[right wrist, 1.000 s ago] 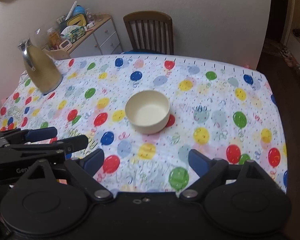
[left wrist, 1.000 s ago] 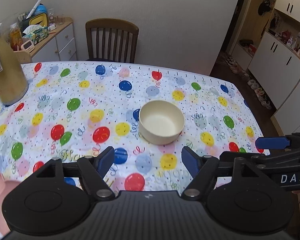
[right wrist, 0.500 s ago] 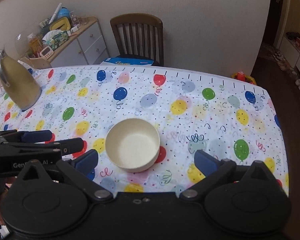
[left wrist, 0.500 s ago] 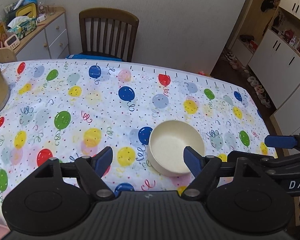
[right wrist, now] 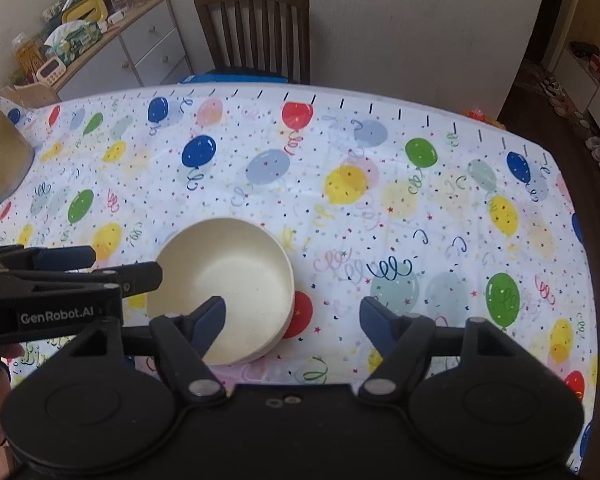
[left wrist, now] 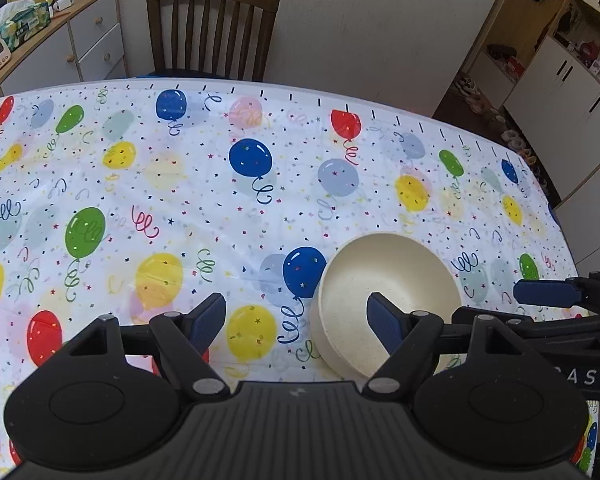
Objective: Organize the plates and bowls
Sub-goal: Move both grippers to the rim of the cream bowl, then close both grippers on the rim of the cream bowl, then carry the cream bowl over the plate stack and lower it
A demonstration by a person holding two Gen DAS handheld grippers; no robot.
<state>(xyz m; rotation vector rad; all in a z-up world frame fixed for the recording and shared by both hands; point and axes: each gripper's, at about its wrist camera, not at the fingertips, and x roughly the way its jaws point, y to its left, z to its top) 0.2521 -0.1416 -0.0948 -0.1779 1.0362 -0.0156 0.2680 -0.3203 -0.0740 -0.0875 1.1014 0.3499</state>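
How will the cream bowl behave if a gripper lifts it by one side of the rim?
The bowl looks rigid, so its wall should not flex. It is empty and probably light. Its matte, speckled surface may grip well. Held by one side, it will likely tilt. Pushed instead, it may slide on the glossy tablecloth, since its base looks flat.

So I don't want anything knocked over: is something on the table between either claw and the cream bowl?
Nothing visible. The cream bowl sits alone on the balloon tablecloth; one finger of the left claw and one of the closing right claw already overlap its rim.
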